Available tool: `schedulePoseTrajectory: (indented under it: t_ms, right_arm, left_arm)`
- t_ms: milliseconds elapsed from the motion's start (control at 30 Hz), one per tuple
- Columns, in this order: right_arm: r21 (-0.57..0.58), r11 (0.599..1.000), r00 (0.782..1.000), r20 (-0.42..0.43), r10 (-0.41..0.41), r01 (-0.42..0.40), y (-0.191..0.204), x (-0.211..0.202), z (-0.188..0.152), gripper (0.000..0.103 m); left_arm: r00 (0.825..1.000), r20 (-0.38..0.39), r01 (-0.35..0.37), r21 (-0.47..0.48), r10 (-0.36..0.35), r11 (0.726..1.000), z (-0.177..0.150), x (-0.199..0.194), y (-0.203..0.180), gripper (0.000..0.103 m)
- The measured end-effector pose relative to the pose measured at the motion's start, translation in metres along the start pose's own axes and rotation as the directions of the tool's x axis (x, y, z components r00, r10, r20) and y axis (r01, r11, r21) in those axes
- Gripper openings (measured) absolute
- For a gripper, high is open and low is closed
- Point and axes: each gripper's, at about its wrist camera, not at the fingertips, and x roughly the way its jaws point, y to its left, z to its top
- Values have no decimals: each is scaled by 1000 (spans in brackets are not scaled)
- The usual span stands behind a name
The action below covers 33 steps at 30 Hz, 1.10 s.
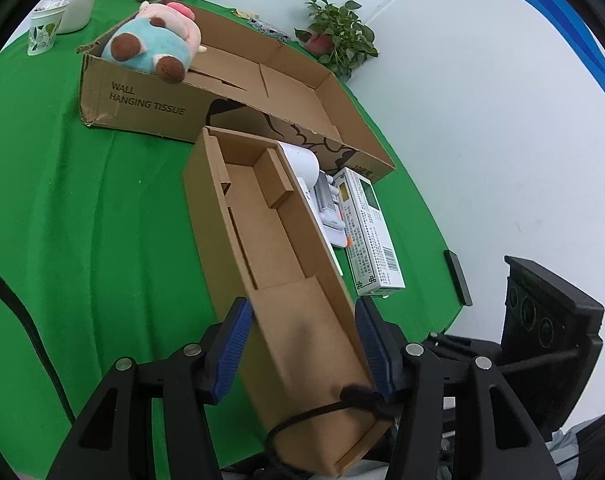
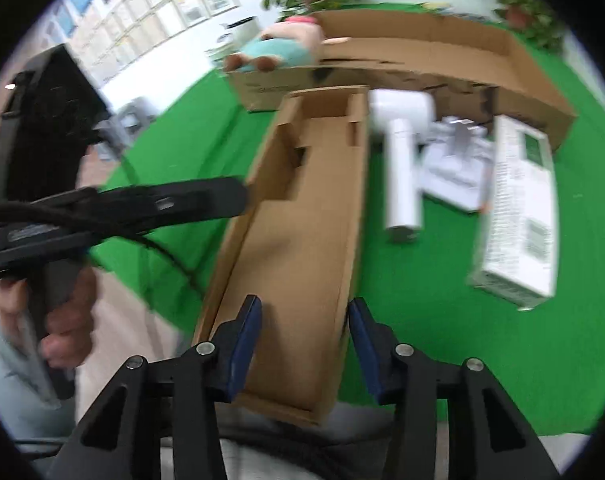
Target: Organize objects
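Note:
A long narrow open cardboard tray box [image 1: 270, 240] lies on the green table, its near end over the table edge. My left gripper [image 1: 304, 344] has its blue pads on both sides of the box's near end and holds it. In the right wrist view the same box [image 2: 302, 220] sits between my right gripper's [image 2: 304, 340] fingers, which stand wide with gaps to the walls. The left gripper's body [image 2: 114, 208] reaches in from the left there. A white hair dryer [image 2: 402, 168] and a white carton [image 2: 518, 216] lie right of the box.
A big open cardboard box [image 1: 262, 80] marked "WALL HANGING TISSUE" stands behind, with a plush toy [image 1: 154, 40] in its left end. Cups [image 1: 46, 28] and potted plants [image 1: 338, 36] stand at the back. A white stand [image 1: 330, 208] lies by the carton [image 1: 370, 232]. The table edge [image 1: 458, 276] runs right.

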Motion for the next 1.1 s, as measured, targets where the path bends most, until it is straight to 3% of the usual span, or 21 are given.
schedulePoseTrajectory:
  t_ms: [100,400,533,700,867,1100]
  right_arm:
    - [-8,997,996,35,-82,82,1,0,3,45]
    - [32,989,988,48,-147,145,-7,18,21,42]
    - [15,987,985,61,-158,158,-2,19,22,27]
    - [12,983,980,76,-186,186,4,18,17,23]
    - [43,980,977,83,-198,195,4,12,10,22]
    - [38,978,961,182,-207,203,13,-13,12,22]
  left_arm:
    - [1000,4,-21,7,21,1000,-3,-5,1,52]
    - [993,-41,-110,1,110,994,1,9,12,50]
    - [995,-45,-94,14,94,995,-1,10,10,35]
    - [990,-35,-134,16,134,991,-6,7,8,16]
    - [989,-19,-144,34,144,989,-13,-1,-3,13]
    - [979,76,-194,94,187,976,-5,-28,-36,11]
